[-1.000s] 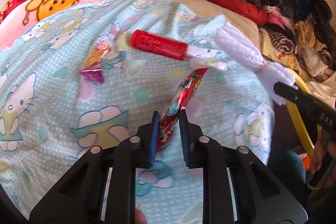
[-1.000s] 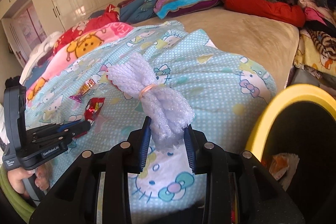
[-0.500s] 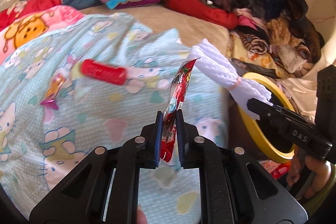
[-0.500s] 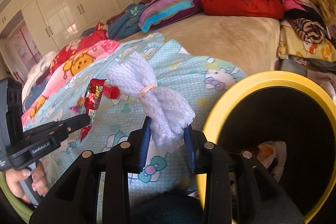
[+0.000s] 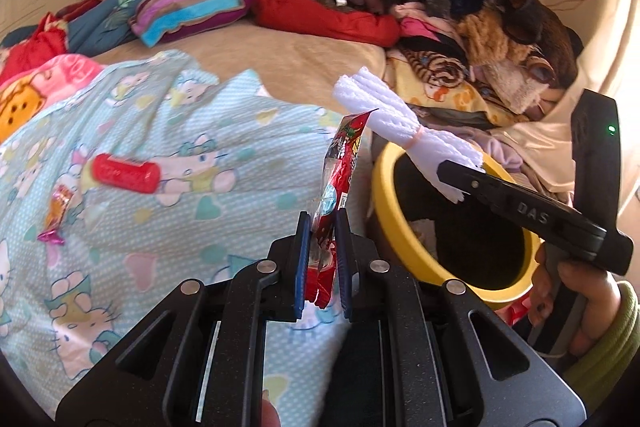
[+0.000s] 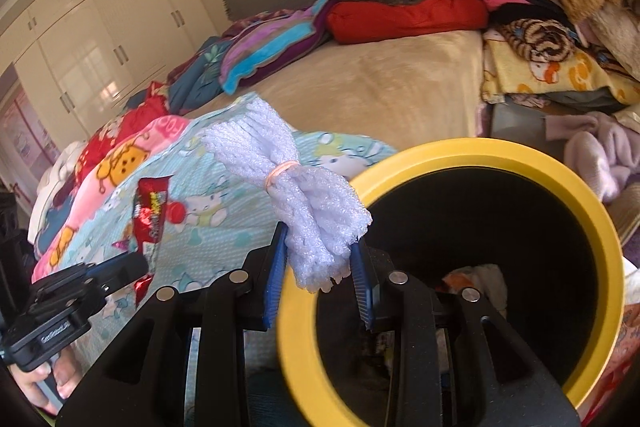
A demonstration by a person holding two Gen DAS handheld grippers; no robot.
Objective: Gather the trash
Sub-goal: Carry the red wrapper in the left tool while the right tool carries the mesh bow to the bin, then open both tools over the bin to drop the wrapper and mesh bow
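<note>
Red tube (image 5: 125,173) lies flat on the light-blue cartoon blanket (image 5: 168,227), long axis running left-right. Just left of it a small pink-orange wrapper (image 5: 56,213), crumpled, print unreadable.

Left claw (image 5: 323,247) is pinched on a red snack wrapper (image 5: 340,171): long axis stands near upright, top tilting slightly right. Glossy red with a clear window patch; the lower end is hidden between the blue pads. In the right wrist view the same wrapper (image 6: 151,215) hangs off the left claw's tip, above the blanket.

Right claw (image 6: 318,267) is clamped on a white foam net bundle (image 6: 292,187), tied at the waist with a pale rubber band. Long axis points up-left, away from the claw; free end flares out, gripped end partly covered by the pads.

The bundle's held end sits at the near rim of the yellow bin (image 6: 560,171). Bin interior dark; some pale scraps at the bottom, hard to identify. Lower rim cut off by the claw body.
</note>
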